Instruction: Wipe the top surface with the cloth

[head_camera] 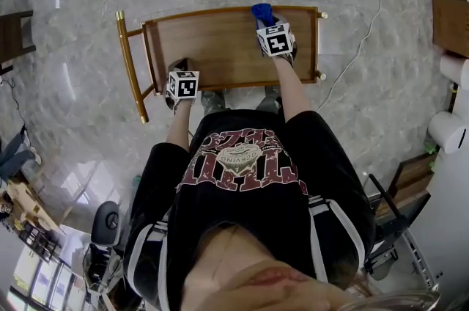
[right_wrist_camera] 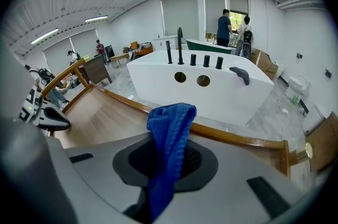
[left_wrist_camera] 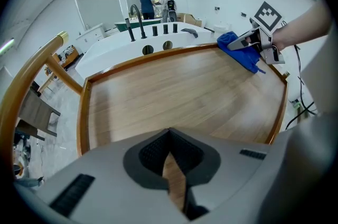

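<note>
- While the person stands at the near long side of a wooden tabletop (head_camera: pixel 212 45) with a raised rim, both hand-held grippers reach over it.
- The right hand-held gripper (head_camera: pixel 266 25) is at the tabletop's far right corner, close to the rim. Its jaws are clamped on a blue cloth (right_wrist_camera: pixel 169 149).
- In the right gripper view the cloth runs up between the jaws and its bunched end sticks out past them.
- In the left gripper view the same cloth (left_wrist_camera: pixel 240 51) hangs from the right hand-held gripper's tip down to the wood by the far rim.
- The left hand-held gripper (head_camera: pixel 181 67) is at the near left edge of the tabletop, well apart from the cloth. Its jaws are all but together, with only a thin slit of wood showing between them, and they have hold of nothing.
- Each hand-held gripper carries a cube with black-and-white square markers. These are patterns, not words.
- The person's black shirt (head_camera: pixel 242 163) has a dark red and white print with lettering. It shows upside down and bent, and I cannot read it.
- A brass-coloured handle rail (head_camera: pixel 130 67) stands off the tabletop's left end.
- Beyond the far rim is a white unit (right_wrist_camera: pixel 200 80) with black taps.
</note>
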`<state>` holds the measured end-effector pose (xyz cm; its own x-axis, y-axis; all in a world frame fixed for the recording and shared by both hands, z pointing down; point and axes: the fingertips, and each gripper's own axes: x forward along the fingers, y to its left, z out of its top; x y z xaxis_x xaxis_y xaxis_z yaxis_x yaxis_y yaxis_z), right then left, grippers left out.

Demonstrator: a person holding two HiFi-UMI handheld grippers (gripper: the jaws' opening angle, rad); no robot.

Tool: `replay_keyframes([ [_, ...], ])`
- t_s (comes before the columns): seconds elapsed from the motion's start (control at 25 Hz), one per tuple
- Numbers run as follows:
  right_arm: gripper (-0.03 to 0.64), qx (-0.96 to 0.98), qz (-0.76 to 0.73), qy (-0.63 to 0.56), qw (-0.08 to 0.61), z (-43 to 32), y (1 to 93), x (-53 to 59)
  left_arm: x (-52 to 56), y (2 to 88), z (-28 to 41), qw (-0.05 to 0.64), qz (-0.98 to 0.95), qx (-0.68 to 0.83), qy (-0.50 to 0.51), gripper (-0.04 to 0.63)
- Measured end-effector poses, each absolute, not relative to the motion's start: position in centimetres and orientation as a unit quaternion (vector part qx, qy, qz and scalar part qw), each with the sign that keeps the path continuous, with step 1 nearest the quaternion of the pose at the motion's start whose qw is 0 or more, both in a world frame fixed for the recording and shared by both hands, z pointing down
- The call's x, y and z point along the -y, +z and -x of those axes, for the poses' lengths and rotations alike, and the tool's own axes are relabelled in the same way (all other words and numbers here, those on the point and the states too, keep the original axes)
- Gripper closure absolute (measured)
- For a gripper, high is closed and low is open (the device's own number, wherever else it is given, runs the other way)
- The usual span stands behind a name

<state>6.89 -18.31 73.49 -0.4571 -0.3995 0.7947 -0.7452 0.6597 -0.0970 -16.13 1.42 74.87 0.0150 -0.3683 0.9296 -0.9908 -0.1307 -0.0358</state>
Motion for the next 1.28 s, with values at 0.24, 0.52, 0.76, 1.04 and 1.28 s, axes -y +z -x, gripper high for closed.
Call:
replay_keyframes([
  [0.24, 0.558, 0.820, -0.361, 0.225, 0.383, -8.7, 73.3, 18.7, -1.4, 74.7, 15.9, 0.361, -0.602, 0.555, 0.445, 0.549],
  [0.52, 0.558, 0.817, -0.369, 0.234, 0.376, -9.0, 73.1, 18.6, 2.5, 73.4, 4.5, 0.335, -0.703, 0.467, 0.419, 0.549],
  [0.76, 0.558, 0.813, -0.375, 0.241, 0.374, -10.1, 73.4, 18.9, 2.7, 74.6, -1.8, 0.344, -0.730, 0.399, 0.435, 0.549],
  [1.04, 0.558, 0.810, -0.382, 0.234, 0.378, -12.7, 73.3, 19.1, 2.4, 74.8, -2.2, 0.333, -0.738, 0.389, 0.439, 0.549],
  [1.28, 0.558, 0.802, -0.395, 0.240, 0.379, -15.2, 73.5, 19.3, 2.2, 75.0, -2.5, 0.350, -0.737, 0.374, 0.440, 0.549],
])
